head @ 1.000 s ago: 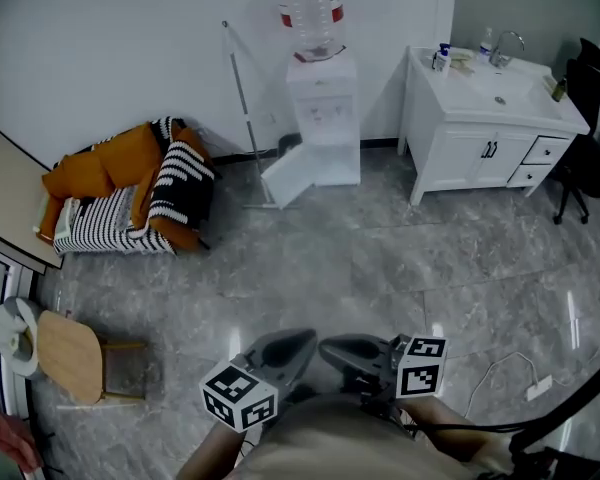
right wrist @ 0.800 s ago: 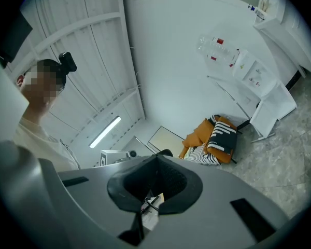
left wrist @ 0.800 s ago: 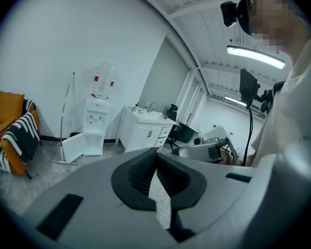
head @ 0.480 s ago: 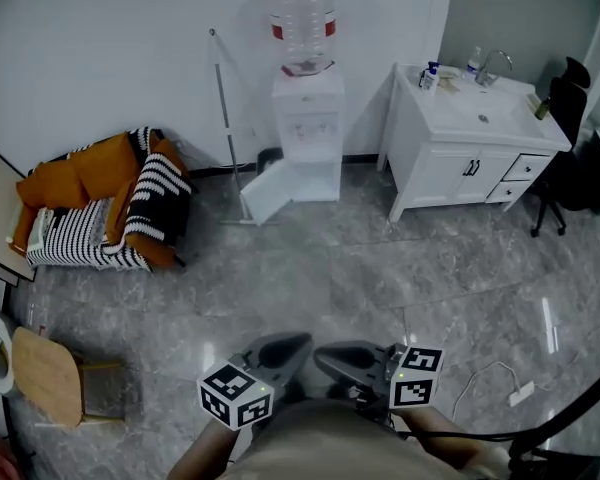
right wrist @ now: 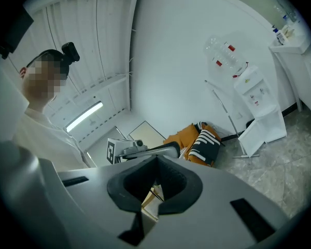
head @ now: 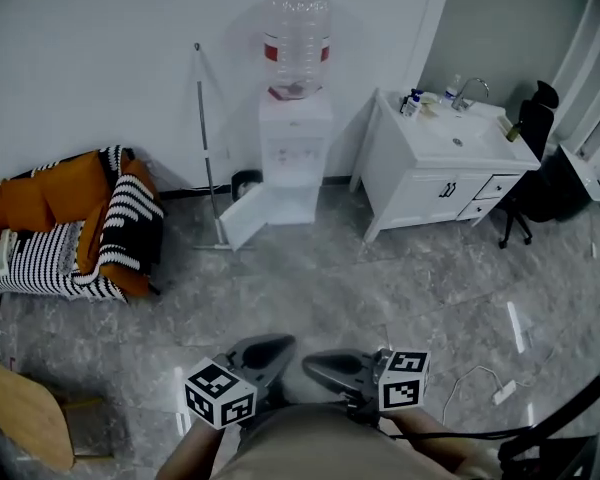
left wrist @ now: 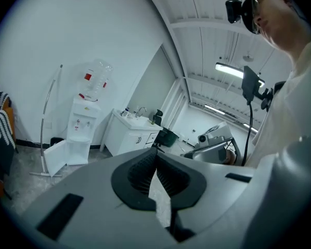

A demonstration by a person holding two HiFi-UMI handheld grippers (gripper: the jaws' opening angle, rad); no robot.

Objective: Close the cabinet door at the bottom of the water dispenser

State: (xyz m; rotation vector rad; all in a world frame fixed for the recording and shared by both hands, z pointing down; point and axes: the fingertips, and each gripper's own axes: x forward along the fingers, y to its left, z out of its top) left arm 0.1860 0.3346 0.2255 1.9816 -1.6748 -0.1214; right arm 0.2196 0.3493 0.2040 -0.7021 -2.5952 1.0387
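Observation:
The white water dispenser (head: 295, 138) stands against the far wall with a clear bottle (head: 297, 38) on top. Its bottom cabinet door (head: 242, 218) hangs open, swung out to the left. Both grippers are held close to my body, far from the dispenser. My left gripper (head: 265, 351) is shut with nothing in it, and so is my right gripper (head: 325, 366). The left gripper view has the dispenser (left wrist: 82, 123) and open door (left wrist: 54, 157) small at left, beyond the shut gripper (left wrist: 155, 152). From the right gripper (right wrist: 156, 160), the dispenser (right wrist: 255, 95) stands at right.
An orange armchair with a striped blanket (head: 70, 228) sits left of the dispenser. A mop pole (head: 208, 148) leans beside the open door. A white sink cabinet (head: 440, 168) and a black office chair (head: 530, 158) are at right. A wooden stool (head: 25, 428) and a floor cable (head: 475, 378) lie nearby.
The head view has swung: dispenser, armchair and sink cabinet have slid left and lower in the picture. Both grippers stay shut near my body. The cabinet door is still open.

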